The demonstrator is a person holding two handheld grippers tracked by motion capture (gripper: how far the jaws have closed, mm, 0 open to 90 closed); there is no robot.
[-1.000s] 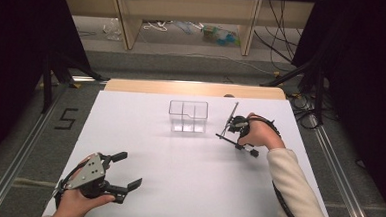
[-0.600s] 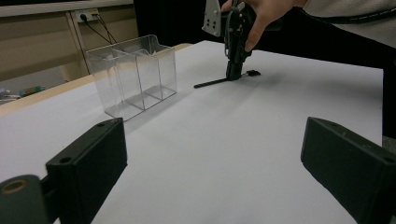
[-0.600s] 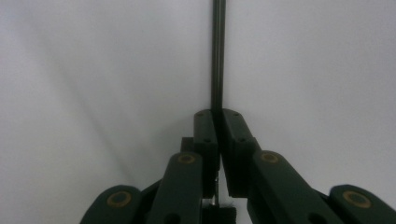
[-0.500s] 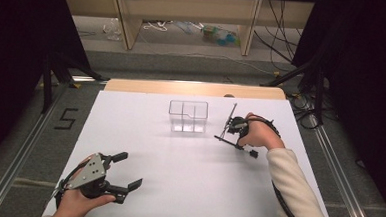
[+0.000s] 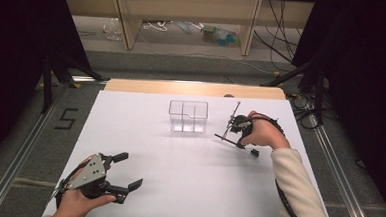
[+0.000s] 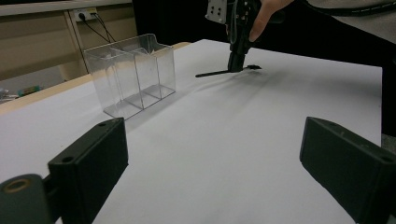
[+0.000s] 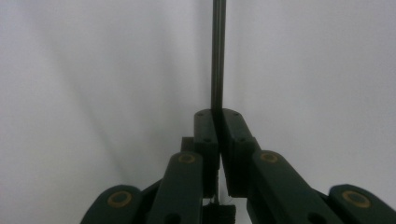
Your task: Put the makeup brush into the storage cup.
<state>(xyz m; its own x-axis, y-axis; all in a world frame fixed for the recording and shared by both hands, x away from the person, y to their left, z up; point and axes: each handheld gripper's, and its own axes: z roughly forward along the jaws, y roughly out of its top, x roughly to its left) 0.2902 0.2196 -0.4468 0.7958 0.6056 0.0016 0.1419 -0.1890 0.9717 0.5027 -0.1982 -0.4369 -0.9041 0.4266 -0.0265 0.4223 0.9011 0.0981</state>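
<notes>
A clear plastic box (image 5: 188, 117) with divided compartments stands empty at the middle of the white table (image 5: 176, 198); in the left gripper view the clear box (image 6: 133, 74) is ahead on the left. To its right, my right gripper (image 5: 235, 140) points down at the table, shut on a thin black stick (image 5: 249, 150) that lies almost flat on the surface. In the right gripper view the jaws (image 7: 218, 114) meet around the stick (image 7: 217, 51). The left gripper view shows that gripper (image 6: 236, 65) and the stick (image 6: 212, 73) far off. My left gripper (image 5: 129, 170) rests open and empty near the front left (image 6: 212, 163).
A wooden strip (image 5: 194, 88) borders the table's far edge, with shelving and cables on the floor behind. Dark curtains and stands flank both sides. A cable (image 5: 288, 208) trails from the right hand along the sleeve.
</notes>
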